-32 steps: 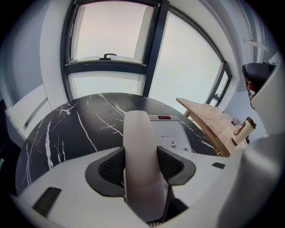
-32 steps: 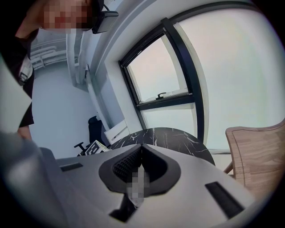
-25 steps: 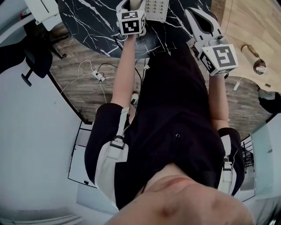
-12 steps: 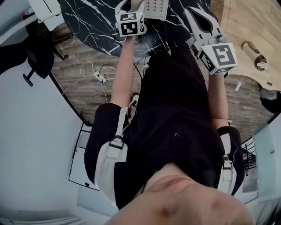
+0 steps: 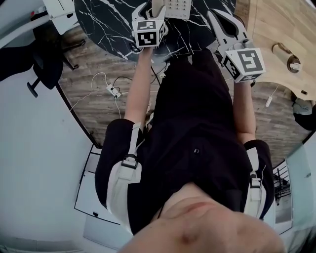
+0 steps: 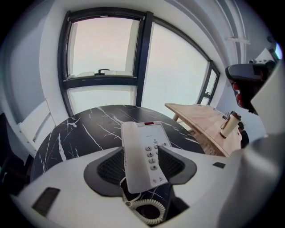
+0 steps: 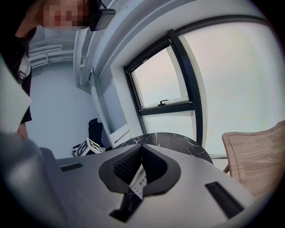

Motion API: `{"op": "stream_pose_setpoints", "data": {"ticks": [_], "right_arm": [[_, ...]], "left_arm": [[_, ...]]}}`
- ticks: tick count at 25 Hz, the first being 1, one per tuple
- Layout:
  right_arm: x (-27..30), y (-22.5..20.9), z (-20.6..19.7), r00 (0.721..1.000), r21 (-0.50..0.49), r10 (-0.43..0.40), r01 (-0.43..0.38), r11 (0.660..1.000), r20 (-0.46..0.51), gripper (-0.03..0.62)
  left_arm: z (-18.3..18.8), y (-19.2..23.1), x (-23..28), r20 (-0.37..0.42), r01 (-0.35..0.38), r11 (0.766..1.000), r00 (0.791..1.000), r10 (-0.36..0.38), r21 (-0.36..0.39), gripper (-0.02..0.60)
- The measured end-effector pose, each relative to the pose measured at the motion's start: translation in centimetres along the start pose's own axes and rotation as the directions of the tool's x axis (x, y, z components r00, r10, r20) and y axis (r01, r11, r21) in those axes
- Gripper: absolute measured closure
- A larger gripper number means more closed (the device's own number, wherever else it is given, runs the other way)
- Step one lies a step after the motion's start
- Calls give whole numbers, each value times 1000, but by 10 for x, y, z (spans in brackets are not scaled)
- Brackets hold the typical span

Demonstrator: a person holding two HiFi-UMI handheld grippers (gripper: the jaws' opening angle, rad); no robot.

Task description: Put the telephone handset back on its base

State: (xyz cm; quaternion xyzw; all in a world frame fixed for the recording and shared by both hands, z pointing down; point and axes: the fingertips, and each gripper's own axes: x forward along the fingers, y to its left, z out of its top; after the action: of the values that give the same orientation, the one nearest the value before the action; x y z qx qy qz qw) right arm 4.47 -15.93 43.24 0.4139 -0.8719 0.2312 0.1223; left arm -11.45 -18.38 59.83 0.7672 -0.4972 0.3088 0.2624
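A white telephone (image 6: 149, 151) lies on the round black marble table (image 6: 84, 127). Its handset (image 6: 131, 156) rests along the left side of the base, and the coiled cord (image 6: 149, 209) hangs off the near end. My left gripper (image 6: 141, 153) is open, one jaw on each side of the phone's near end, and I cannot tell whether they touch it. In the head view the phone (image 5: 177, 7) shows at the top edge beside the left gripper (image 5: 150, 6). My right gripper (image 7: 141, 146) is shut on nothing and hangs to the right of the phone (image 5: 218, 14).
A light wooden table (image 6: 200, 120) stands to the right with a pale bottle (image 6: 229, 125) on it. Cables and a power strip (image 5: 112, 88) lie on the wood floor below. A dark chair (image 5: 44, 64) is at the left. Windows rise behind the marble table.
The head view has drifted slightly. The left gripper's cube sits a little lower in the picture. Both grippers keep nearly the same places by the phone.
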Motion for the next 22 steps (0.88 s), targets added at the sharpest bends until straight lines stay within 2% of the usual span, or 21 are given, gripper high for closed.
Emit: {"op": "stream_pose_setpoints", "data": {"ticks": [6, 13, 18, 22], "right_arm": [[-13, 18, -2, 999, -10, -14, 15, 1000, 31, 565], [-32, 40, 0, 997, -37, -28, 31, 999, 71, 565], [-42, 54, -3, 993, -52, -54, 60, 997, 101, 565], [-49, 67, -4, 992, -55, -57, 64, 996, 109, 565]], "left_arm": [[-5, -8, -38, 55, 6, 1000, 998, -5, -13, 334], [1, -14, -87, 133, 10, 1000, 991, -11, 6, 354], [10, -14, -122, 207, 32, 999, 978, -26, -23, 380], [23, -15, -156, 281, 45, 999, 959, -35, -30, 403]]}}
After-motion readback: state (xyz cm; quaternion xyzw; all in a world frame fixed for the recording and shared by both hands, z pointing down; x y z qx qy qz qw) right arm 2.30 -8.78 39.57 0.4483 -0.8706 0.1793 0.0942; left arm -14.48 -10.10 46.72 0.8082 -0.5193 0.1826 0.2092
